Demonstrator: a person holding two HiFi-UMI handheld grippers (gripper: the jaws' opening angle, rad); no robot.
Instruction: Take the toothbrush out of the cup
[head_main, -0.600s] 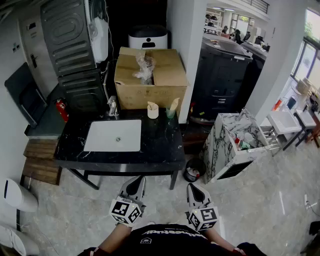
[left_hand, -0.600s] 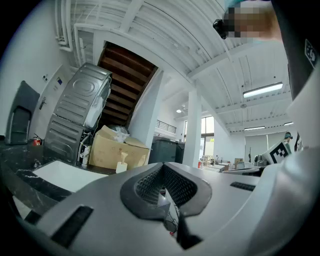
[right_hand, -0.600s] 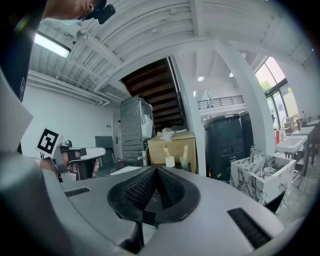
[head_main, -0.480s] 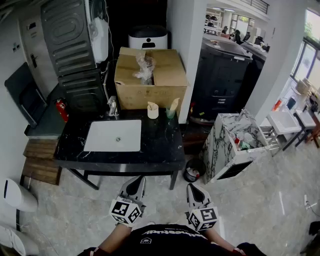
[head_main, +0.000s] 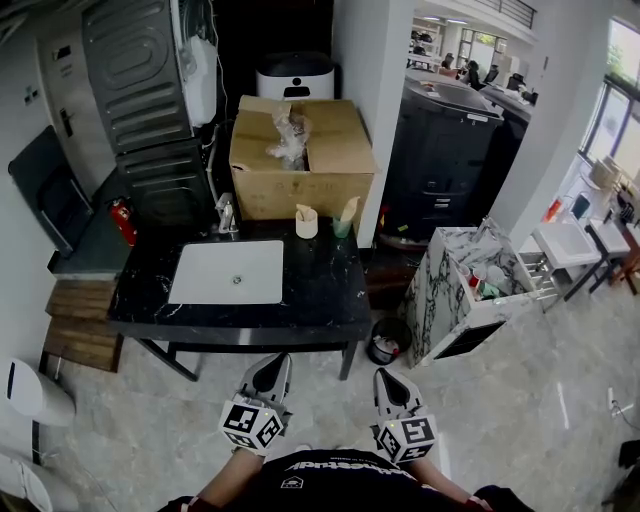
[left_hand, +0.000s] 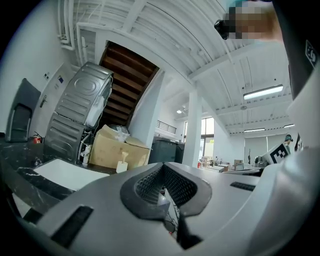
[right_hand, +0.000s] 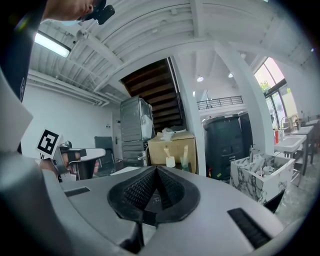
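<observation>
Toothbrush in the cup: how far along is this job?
Nothing is done yet: the toothbrush stands in its cream cup on the black counter. The left tongs and right tongs are shut, empty, short of the counter. Approach, grasp and lift remain.

Polished stone, matt card, grey plastic

The counter (head_main: 325, 292) is glossy black stone with thin white veins, set with a smooth white basin (head_main: 228, 272) of duller sheen; at the counter's back edge stand a shiny metal tap (head_main: 226, 213), a matt cream cup (head_main: 306, 224) and a translucent green cup (head_main: 342, 227); behind the counter the cardboard box (head_main: 300, 170) is matt brown, with crinkled clear plastic film (head_main: 290, 135) in its open top; left of the counter lie rough bare wooden planks (head_main: 85, 322); right of it a cabinet (head_main: 440, 295) has a white, grey-veined marble finish; the floor (head_main: 520, 410) around the counter is glossy pale tile; in front of it the left gripper (head_main: 274, 360) and right gripper (head_main: 384, 374) are matt grey plastic, their pads (right_hand: 134, 191) black and finely ribbed
</observation>
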